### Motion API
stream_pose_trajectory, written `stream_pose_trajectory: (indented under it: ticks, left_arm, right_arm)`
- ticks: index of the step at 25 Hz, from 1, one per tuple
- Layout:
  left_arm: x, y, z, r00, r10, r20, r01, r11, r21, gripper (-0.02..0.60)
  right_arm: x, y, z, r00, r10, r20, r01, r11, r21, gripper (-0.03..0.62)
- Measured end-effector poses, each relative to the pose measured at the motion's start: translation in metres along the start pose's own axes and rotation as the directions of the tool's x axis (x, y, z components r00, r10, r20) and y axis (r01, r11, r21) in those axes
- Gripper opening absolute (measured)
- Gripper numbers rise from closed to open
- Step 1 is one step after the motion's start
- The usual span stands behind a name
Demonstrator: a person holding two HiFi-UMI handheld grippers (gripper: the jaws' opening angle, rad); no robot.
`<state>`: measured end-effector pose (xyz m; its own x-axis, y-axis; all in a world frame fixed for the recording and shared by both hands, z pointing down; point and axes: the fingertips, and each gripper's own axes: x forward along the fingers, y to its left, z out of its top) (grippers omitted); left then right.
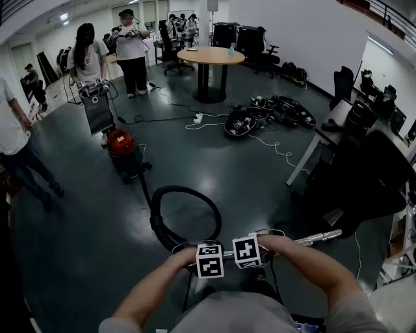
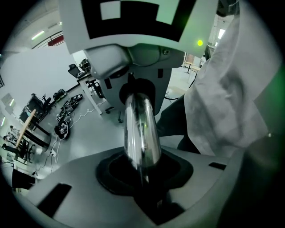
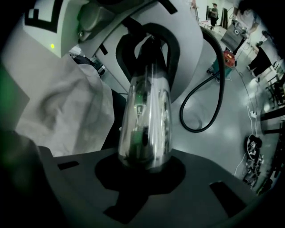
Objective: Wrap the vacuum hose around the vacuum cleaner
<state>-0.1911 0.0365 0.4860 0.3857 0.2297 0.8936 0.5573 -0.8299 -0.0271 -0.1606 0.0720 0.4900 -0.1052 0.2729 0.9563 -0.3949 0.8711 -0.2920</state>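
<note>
vacuum hose tube (image 1: 320, 237) runs crosswise, free end pointing right.

I'm in a big open hall, part office, part test lab. The floor (image 1: 78, 227) is bare grey, with cables (image 1: 276, 148), a power strip (image 1: 198, 118) and heaps of gear (image 1: 260, 114) lying about. A round desk (image 1: 211, 56) and office chairs (image 1: 260, 49) stand by white walls (image 1: 305, 32) under strip lights (image 1: 64, 16). Other people (image 1: 133, 49) stand around; one holds marker-cube claws (image 1: 91, 83).
</note>
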Motion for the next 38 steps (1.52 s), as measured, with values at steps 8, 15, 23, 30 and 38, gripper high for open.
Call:
stream_pose_trajectory:
  ticks: [8, 15, 23, 30, 38]
  left_arm:
    - [-0.022, 0.015, -0.044, 0.998, 0.058, -0.021, -0.061, 0.977, -0.204, 0.117]
    - [-0.019, 0.048, -0.054, 0.994, 0.113, -0.015, -0.109, 0.906, -0.409, 0.112]
    - [-0.013, 0.112, -0.029, 0.984, 0.18, 0.011, -0.145, 0.825, -0.546, 0.11]
    - [-0.011, 0.178, -0.015, 0.976, 0.216, -0.029, -0.19, 0.775, -0.602, 0.109]
    - [0.0, 0.21, -0.038, 0.964, 0.247, -0.098, -0.237, 0.635, -0.735, 0.109]
  right_arm:
    - [-0.034, -0.027, 0.032, 0.992, -0.108, 0.07, 0.118, 0.981, -0.154, 0.158]
    - [-0.085, -0.08, 0.044, 0.925, -0.325, 0.197, 0.371, 0.884, -0.284, 0.161]
    - [-0.125, -0.136, 0.014, 0.854, -0.422, 0.304, 0.516, 0.76, -0.394, 0.164]
    - [-0.158, -0.195, -0.015, 0.788, -0.493, 0.369, 0.615, 0.643, -0.456, 0.164]
    - [-0.211, -0.224, -0.011, 0.686, -0.382, 0.619, 0.635, 0.73, -0.253, 0.163]
